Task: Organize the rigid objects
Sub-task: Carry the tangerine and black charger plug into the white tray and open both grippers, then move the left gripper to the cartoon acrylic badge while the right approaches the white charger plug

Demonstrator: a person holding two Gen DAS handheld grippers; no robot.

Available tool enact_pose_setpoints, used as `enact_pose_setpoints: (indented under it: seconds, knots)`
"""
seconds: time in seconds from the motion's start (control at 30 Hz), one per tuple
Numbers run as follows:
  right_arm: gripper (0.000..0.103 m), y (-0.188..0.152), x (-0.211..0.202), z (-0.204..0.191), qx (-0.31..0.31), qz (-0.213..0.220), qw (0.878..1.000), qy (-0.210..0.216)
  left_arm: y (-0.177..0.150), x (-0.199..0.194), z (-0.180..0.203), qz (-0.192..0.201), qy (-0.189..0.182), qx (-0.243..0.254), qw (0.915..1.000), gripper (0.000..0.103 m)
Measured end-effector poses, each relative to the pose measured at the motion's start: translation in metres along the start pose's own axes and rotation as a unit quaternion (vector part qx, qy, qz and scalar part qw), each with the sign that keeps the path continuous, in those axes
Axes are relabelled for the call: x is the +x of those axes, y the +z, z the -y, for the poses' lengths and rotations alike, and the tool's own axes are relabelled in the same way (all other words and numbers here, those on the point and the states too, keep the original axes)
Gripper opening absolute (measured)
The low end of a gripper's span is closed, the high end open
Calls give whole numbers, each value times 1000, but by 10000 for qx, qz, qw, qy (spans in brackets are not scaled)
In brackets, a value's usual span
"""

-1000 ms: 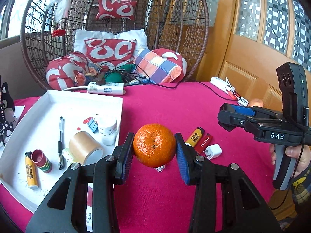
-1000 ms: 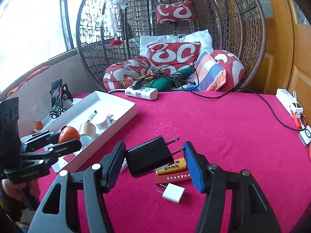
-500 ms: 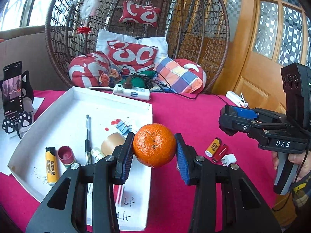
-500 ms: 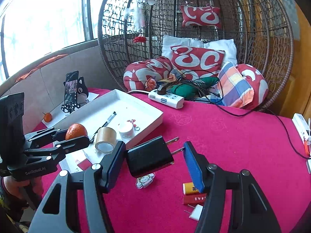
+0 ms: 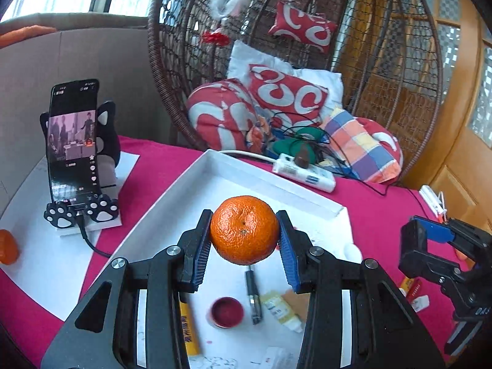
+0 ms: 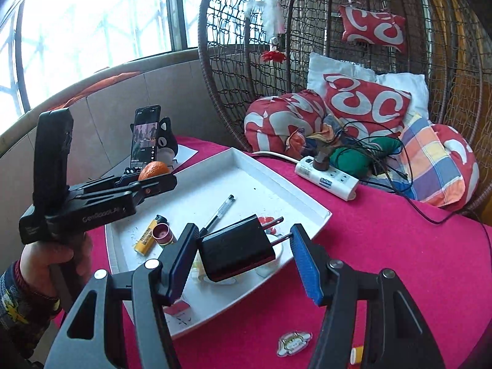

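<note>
My left gripper (image 5: 244, 243) is shut on an orange tangerine (image 5: 244, 229) and holds it above the white tray (image 5: 270, 181). It also shows in the right wrist view (image 6: 153, 181), over the tray's left side. My right gripper (image 6: 243, 252) is shut on a black plug charger (image 6: 236, 250), prongs pointing right, above the tray's near right corner (image 6: 319, 212). In the tray lie a yellow lighter (image 6: 147, 236), a red cap (image 6: 163, 233) and a pen (image 6: 218, 210).
A phone on a cat stand (image 5: 77, 153) stands left of the tray, with a second tangerine (image 5: 7, 247) nearby. A white power strip (image 6: 326, 180) with cables lies behind the tray. A wicker chair with cushions (image 6: 366, 107) is at the back. A sticker (image 6: 293, 343) lies on the red cloth.
Both grippers have moved left, over the tray, each still holding its object. The loose lighters and white plug on the cloth have slid out toward the right edge of view.
</note>
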State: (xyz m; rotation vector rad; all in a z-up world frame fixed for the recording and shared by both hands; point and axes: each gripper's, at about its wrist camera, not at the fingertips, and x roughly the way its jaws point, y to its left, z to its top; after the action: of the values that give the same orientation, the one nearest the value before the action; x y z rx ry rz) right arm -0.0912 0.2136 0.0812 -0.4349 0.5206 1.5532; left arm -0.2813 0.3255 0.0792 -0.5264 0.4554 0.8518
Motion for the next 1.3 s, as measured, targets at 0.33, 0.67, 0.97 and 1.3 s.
enact_pose_setpoints:
  seconds: [0.33, 0.67, 0.97, 1.3]
  knots:
    - [61, 4, 69, -23, -28, -431, 9991, 21, -13, 23, -12, -266, 528, -58, 9982, 40]
    - [86, -3, 69, -32, -231, -270, 9990, -268, -17, 14, -17, 2, 1024, -181, 9946, 89]
    - [103, -13, 8, -32, -235, 510, 9980, -272, -18, -17, 1, 340, 932, -209, 9948, 103]
    - [103, -11, -137, 24, 582, 2193, 9706, -808, -17, -79, 59, 1098, 181, 138, 9937, 103]
